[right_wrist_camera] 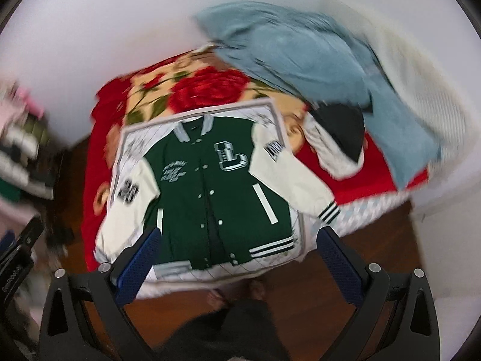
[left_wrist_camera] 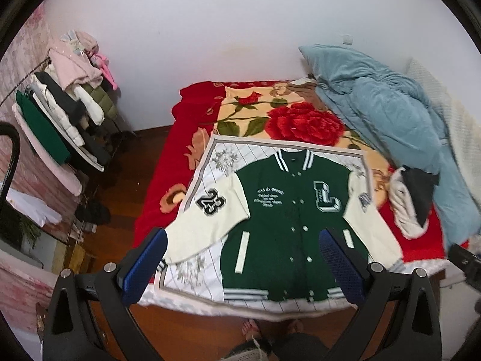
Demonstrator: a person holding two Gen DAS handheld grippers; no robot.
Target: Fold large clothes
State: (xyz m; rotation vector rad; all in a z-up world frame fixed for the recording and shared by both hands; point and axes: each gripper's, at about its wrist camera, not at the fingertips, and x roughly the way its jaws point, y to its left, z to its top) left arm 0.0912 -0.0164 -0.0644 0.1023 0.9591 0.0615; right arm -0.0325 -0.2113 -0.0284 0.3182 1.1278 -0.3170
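A green varsity jacket (left_wrist_camera: 288,219) with cream sleeves, a "23" patch and a big "L" lies flat, front up and buttoned, on a white striped cloth (left_wrist_camera: 210,276) at the foot of the bed. It also shows in the right wrist view (right_wrist_camera: 210,192), which is blurred. My left gripper (left_wrist_camera: 243,237) is open and empty, high above the jacket's lower half. My right gripper (right_wrist_camera: 237,234) is open and empty, high above the hem. Both sleeves are spread outward.
The bed carries a red rose blanket (left_wrist_camera: 300,120), a blue quilt (left_wrist_camera: 390,111) along the right side and a dark-and-white bundle of clothes (left_wrist_camera: 415,198). A clothes rack (left_wrist_camera: 66,111) stands at the left. Wooden floor (left_wrist_camera: 144,165) and my feet (left_wrist_camera: 270,328) lie below.
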